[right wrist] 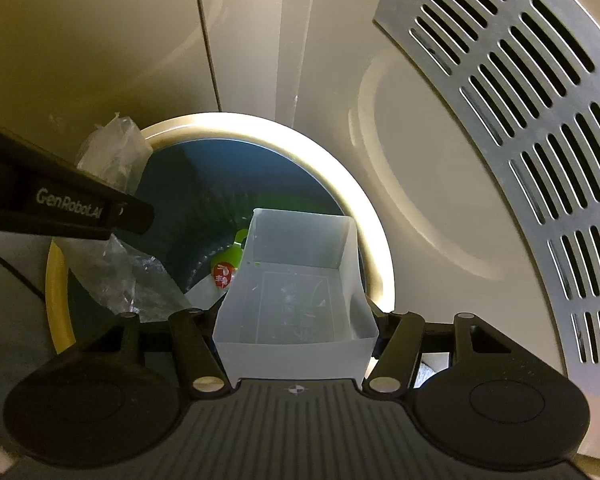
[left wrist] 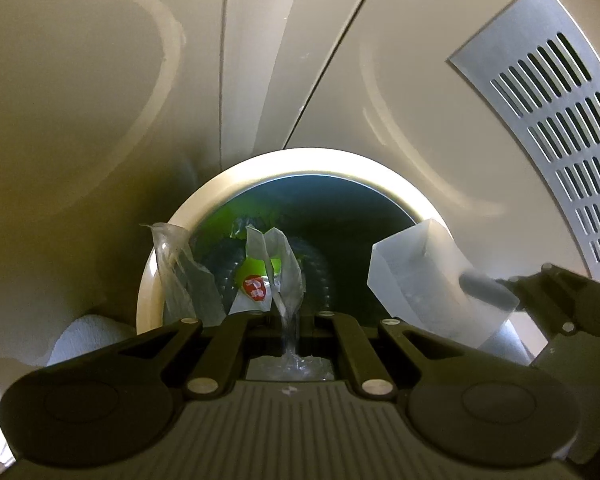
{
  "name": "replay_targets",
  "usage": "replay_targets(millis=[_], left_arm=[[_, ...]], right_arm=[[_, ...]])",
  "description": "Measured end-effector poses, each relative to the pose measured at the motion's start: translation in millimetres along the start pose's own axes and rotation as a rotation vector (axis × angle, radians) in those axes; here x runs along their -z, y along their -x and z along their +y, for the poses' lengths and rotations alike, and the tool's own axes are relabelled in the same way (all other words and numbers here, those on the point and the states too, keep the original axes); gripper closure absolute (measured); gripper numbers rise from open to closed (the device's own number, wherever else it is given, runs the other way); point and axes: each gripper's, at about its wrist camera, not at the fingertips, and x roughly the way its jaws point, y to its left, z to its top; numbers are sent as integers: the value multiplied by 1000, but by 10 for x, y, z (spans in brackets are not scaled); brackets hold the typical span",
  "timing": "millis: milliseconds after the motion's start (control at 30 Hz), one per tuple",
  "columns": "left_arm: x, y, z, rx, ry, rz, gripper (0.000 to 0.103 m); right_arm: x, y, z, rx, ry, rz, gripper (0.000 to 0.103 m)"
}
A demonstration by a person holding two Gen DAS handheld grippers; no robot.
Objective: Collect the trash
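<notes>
A round bin (left wrist: 236, 178) with a cream rim and dark liner sits below both grippers; it also shows in the right wrist view (right wrist: 364, 208). Green and red-labelled trash (left wrist: 256, 286) lies inside. My left gripper (left wrist: 288, 320) is shut on a clear crinkled plastic wrapper (left wrist: 284, 272), held over the bin mouth. My right gripper (right wrist: 296, 340) is shut on a translucent white plastic box (right wrist: 296, 292), held above the bin's right side; the box also shows in the left wrist view (left wrist: 416, 272). The fingertips of both grippers are hidden.
Cream cabinet panels (left wrist: 100, 100) stand behind the bin. A grey slotted vent panel (right wrist: 520, 120) curves at the right. Another clear plastic piece (left wrist: 176, 264) hangs at the bin's left rim. Something white (left wrist: 84, 332) lies at the lower left.
</notes>
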Motion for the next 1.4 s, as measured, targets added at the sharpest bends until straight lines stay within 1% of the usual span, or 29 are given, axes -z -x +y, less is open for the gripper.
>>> replay_targets(millis=[67, 100, 133, 167, 200, 233, 300, 400, 433, 533, 633, 733, 833, 900, 1000, 1233, 1400], left_arm=[[6, -1, -17, -17, -13, 2, 97], [5, -5, -17, -25, -19, 6, 91], [11, -2, -20, -35, -24, 7, 69], [20, 31, -17, -42, -26, 3, 53], [30, 62, -12, -48, -26, -9, 22], [44, 98, -4, -61, -20, -24, 2], [73, 175, 23, -75, 1, -53, 0], [100, 236, 64, -66, 19, -23, 0], [122, 280, 70, -63, 19, -25, 0], [222, 446, 14, -70, -26, -43, 0], [347, 667, -37, -85, -54, -80, 0], [533, 935, -69, -78, -37, -145, 0], [748, 1123, -106, -83, -16, -205, 0], [844, 1197, -129, -99, -26, -223, 0], [904, 1337, -142, -140, -42, -256, 0], [1086, 1679, -189, -172, -54, -363, 0], [1175, 1796, -193, -179, -54, -389, 0]], right_arm=[[5, -7, 23, 5, 18, -4, 39], [7, -10, 28, 2, 24, -4, 39], [9, 0, 32, -1, 25, -6, 36], [13, 9, 30, -6, 25, -5, 32], [20, 29, 20, -9, 21, -7, 19], [32, 59, 25, -12, 18, -17, 11], [65, 149, 22, -12, 30, -42, 10], [109, 283, 37, 13, 48, -66, 9], [126, 343, 36, 14, 47, -77, 9], [175, 549, 38, 2, 37, -115, 8], [229, 803, 56, 6, 26, -175, 7], [321, 1054, 24, 6, -3, -236, 6], [426, 1259, 28, 10, -34, -288, 5], [512, 1366, 40, 20, -42, -309, 5], [653, 1505, 62, 38, -40, -352, 5], [851, 1756, 148, 55, -22, -428, 3], [924, 1768, 162, 54, -3, -446, 3]])
